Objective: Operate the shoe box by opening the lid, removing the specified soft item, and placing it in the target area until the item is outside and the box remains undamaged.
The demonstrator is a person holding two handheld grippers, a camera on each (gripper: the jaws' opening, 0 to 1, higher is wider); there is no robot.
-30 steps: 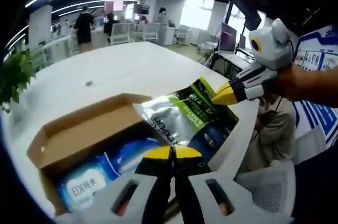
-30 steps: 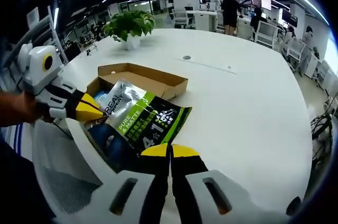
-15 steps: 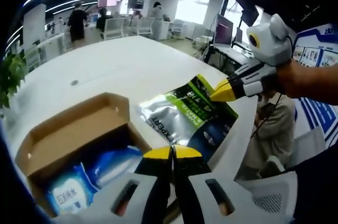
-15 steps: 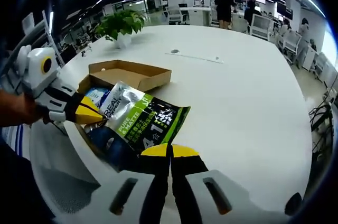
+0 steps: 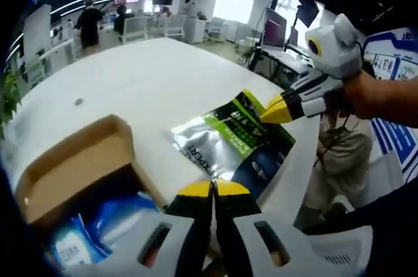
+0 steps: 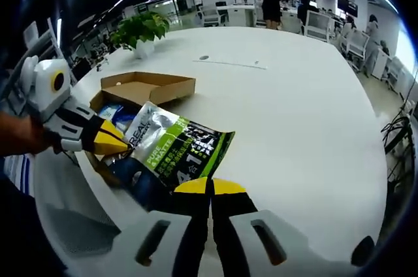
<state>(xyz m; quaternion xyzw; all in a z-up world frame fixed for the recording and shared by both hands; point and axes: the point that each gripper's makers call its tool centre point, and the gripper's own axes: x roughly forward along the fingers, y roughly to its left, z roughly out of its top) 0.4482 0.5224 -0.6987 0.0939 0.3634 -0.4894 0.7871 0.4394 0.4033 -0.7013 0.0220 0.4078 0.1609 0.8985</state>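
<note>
A soft pouch [image 5: 230, 141], silver, green and dark blue with print, hangs flat just above the white table [image 5: 150, 81], held at two edges. My left gripper [image 5: 213, 189] is shut on its near edge. My right gripper [image 5: 269, 114] comes in from the right, shut on the far corner. In the right gripper view the pouch [image 6: 176, 149] stretches from my right gripper [image 6: 209, 187] to my left gripper [image 6: 117, 143]. The open cardboard shoe box [image 5: 72, 166] lies to the left, blue wipe packs [image 5: 98, 225] inside; the box [image 6: 140, 87] sits beyond the pouch.
A potted plant [image 6: 137, 29] stands on the table behind the box. Wide bare tabletop [image 6: 294, 107] spreads to the right of the pouch. A white mesh chair [image 6: 72, 238] stands at the table's near edge. People and desks are far at the back.
Both grippers have carried the pouch sideways away from the box. It no longer overlaps the box opening and is over bare table beside it. Both grips are unchanged.
</note>
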